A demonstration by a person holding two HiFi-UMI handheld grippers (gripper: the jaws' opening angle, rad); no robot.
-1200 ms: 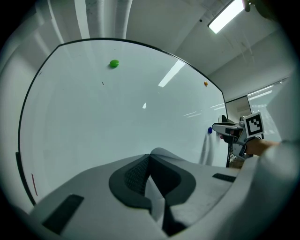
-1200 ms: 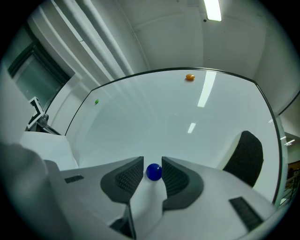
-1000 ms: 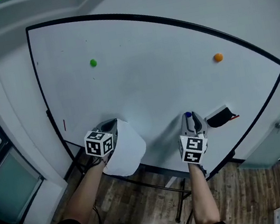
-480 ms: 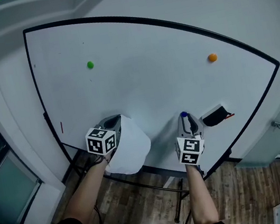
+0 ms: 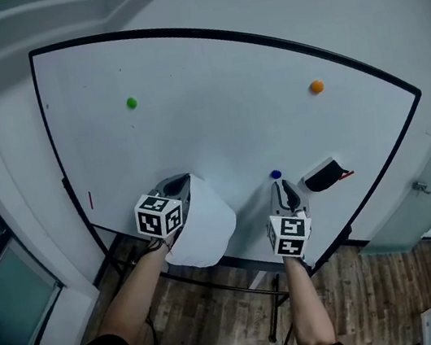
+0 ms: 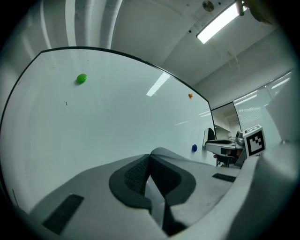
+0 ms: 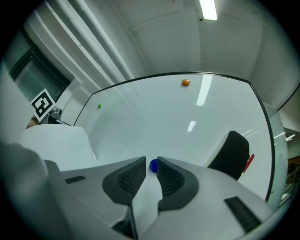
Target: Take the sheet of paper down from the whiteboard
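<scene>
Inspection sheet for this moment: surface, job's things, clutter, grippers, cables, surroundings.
Surface: whiteboard, upright, mostly bare.
Job's things: sheet of paper off the board, held by left gripper.
Clutter: green magnet, orange magnet, blue magnet, black eraser, all on the board.
Grippers: left shut on the sheet; right gripper part open, jaws just been closing, pads pressing nothing, blue magnet beyond the tips.
Cables: nothing seen.
Surroundings: wood floor below.

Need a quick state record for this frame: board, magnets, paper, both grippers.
whiteboard: green magnet upper left; orange magnet upper right; blue magnet low; eraser lower right
sheet of paper: curled, no magnet on it, held by the left gripper
left gripper: jaws shut on the sheet's edge
right gripper: jaws slightly apart, just been closing, nothing gripped; blue magnet just past the tips
</scene>
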